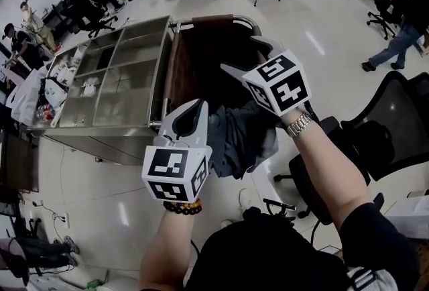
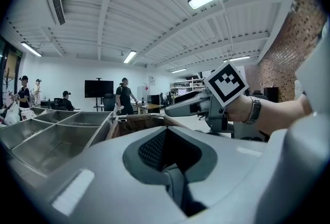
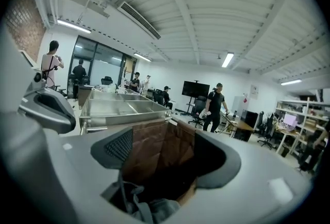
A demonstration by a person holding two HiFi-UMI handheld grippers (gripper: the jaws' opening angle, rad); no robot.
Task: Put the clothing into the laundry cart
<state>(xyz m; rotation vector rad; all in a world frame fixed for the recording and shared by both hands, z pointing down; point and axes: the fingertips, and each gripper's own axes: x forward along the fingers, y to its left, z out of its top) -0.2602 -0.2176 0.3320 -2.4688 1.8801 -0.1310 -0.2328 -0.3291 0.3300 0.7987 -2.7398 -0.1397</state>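
A grey garment hangs bunched between my two grippers, over the near edge of the laundry cart, a brown bag in a metal frame. My left gripper is shut on the garment's left side; a grey fold shows pinched low between its jaws. My right gripper reaches out over the cart's dark inside with its jaws apart. In the right gripper view the brown cart wall shows through the gap, and cloth with cords lies low at the jaws' base, not pressed by the pads.
A steel table with several compartments stands against the cart's left side. Black office chairs are close on my right. People sit and walk at the far side of the room by desks.
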